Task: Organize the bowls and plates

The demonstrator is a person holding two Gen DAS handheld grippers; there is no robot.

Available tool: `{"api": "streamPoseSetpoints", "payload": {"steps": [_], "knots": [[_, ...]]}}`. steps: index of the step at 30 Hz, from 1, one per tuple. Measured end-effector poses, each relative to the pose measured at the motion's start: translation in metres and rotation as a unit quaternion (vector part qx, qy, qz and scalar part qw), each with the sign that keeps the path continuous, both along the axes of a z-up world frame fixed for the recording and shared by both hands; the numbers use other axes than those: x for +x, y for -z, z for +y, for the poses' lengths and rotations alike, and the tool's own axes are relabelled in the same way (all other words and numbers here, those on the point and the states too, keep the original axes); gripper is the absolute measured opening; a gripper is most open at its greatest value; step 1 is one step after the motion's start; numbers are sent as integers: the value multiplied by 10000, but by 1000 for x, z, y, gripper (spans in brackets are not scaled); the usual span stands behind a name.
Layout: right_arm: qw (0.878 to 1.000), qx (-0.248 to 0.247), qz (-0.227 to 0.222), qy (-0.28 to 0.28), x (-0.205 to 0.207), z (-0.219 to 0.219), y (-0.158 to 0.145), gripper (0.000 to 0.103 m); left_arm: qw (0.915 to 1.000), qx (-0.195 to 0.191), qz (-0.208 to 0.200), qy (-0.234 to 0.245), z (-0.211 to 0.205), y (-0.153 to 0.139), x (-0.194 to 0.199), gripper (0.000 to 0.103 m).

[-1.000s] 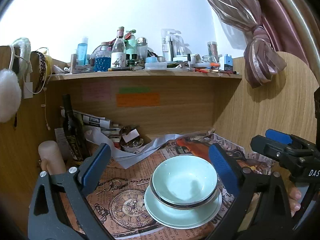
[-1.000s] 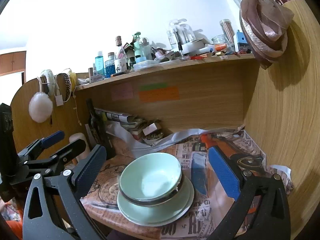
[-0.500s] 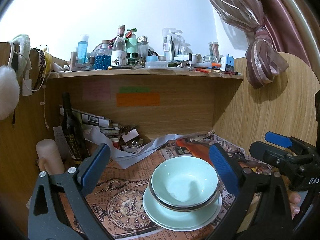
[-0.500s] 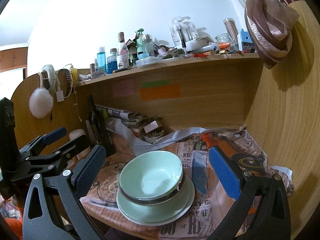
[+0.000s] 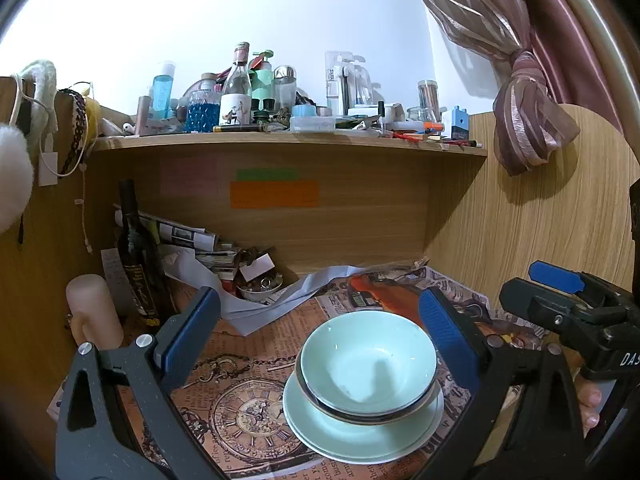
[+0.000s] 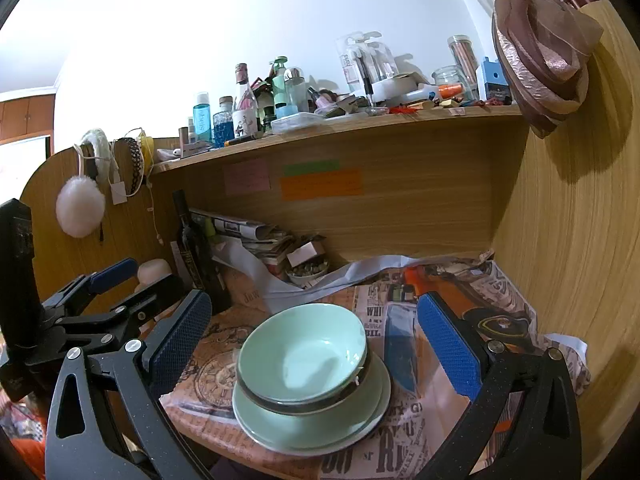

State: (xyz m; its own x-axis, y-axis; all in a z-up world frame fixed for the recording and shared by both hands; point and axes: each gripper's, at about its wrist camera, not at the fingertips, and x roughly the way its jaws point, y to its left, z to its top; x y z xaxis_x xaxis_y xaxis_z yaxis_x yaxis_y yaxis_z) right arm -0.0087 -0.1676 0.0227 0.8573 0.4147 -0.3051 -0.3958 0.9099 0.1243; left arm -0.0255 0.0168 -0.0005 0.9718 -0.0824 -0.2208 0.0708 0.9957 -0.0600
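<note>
A pale green bowl [image 5: 368, 360] is nested in a stack on pale green plates [image 5: 360, 436], standing on the newspaper-covered desk. The right wrist view shows the same bowl [image 6: 302, 354] and plates [image 6: 316, 424] near the desk's front edge. My left gripper [image 5: 316, 328] is open, held back above the stack with nothing between its blue pads. My right gripper [image 6: 314, 332] is open too, its fingers wide on either side of the stack without touching it. The right gripper's body [image 5: 576, 312] shows at the right of the left wrist view, with fingertips of a hand [image 5: 590, 404] under it.
A dark wine bottle [image 5: 136, 256] and a cream candle [image 5: 94, 312] stand at the left. Rolled papers and a small dish of trinkets [image 5: 260, 286] crowd the back. A cluttered shelf [image 5: 280, 138] overhangs. A wooden side panel [image 6: 568, 240] closes the right.
Both grippers have drawn back and slightly up from the stack, which now sits lower in both views. The bowl and plates have not moved.
</note>
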Motion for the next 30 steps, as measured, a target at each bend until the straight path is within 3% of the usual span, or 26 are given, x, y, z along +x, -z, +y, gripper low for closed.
{"api": "streamPoseSetpoints", "payload": {"steps": [30], "knots": [[10000, -25, -43, 6, 4, 6, 0, 103, 9998, -60, 74, 201, -3, 0, 2, 101]]}}
